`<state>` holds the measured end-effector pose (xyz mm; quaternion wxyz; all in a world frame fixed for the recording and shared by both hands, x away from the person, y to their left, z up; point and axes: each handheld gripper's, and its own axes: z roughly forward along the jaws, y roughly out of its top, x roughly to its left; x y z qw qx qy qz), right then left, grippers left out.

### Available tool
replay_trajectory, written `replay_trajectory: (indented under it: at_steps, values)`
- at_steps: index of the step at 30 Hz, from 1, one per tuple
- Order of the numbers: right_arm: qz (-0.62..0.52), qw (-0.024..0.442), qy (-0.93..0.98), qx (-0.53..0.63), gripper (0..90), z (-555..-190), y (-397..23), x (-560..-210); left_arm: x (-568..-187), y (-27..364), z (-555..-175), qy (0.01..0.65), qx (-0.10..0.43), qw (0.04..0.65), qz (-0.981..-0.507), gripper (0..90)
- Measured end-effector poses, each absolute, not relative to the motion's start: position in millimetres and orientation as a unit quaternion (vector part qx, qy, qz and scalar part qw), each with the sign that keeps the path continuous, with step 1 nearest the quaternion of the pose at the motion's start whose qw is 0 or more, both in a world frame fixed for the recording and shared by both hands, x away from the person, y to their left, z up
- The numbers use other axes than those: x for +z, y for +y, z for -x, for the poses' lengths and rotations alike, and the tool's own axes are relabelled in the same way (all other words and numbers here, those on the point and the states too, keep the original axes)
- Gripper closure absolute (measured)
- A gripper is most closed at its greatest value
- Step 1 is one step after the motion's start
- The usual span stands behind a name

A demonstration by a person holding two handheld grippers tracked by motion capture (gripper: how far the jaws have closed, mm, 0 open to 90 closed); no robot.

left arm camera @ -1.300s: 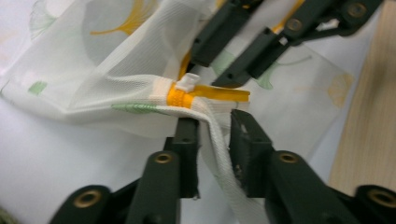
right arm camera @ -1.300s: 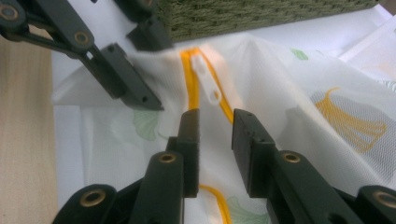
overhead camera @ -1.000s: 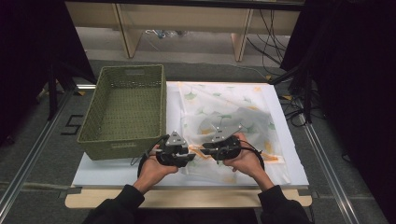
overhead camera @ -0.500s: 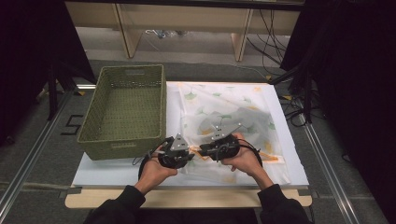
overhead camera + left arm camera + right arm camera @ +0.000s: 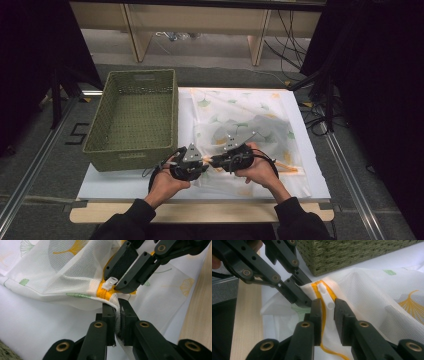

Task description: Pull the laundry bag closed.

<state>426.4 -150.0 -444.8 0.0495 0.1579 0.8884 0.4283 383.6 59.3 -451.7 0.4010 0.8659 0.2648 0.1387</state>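
High view: a green wicker basket (image 5: 132, 117) stands just beyond the left gripper (image 5: 196, 161), while a white mesh bag (image 5: 245, 125) printed with leaves spreads away from both tools over the table (image 5: 125, 187), its near corner raised between them. The left gripper has just clenched on that corner's fabric beside the yellow zipper (image 5: 107, 292), likely to anchor the bag. The right gripper (image 5: 327, 305) faces it, its jaws closing in either side of the white zipper pull (image 5: 325, 295), probably to drag it along; whether they press it yet I cannot tell.
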Motion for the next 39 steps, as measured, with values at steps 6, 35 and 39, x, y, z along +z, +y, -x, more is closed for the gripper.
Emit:
replay_trajectory:
  at_steps: [6, 35, 39]
  values:
    - [-0.149, 0.048, 0.886, 0.437, 81.1, -425.5, -149.7, -442.3, -452.7, 58.7, -382.9, 0.267, 0.134, 0.397, -0.868, 83.9]
    - [-0.158, 0.034, 0.879, 0.449, 84.5, -425.7, -151.7, -441.8, -452.5, 58.0, -382.0, 0.259, 0.132, 0.404, -0.867, 83.5]
    - [-0.158, 0.031, 0.878, 0.451, 84.4, -425.5, -152.3, -440.1, -452.6, 58.2, -382.1, 0.258, 0.133, 0.403, -0.868, 83.5]
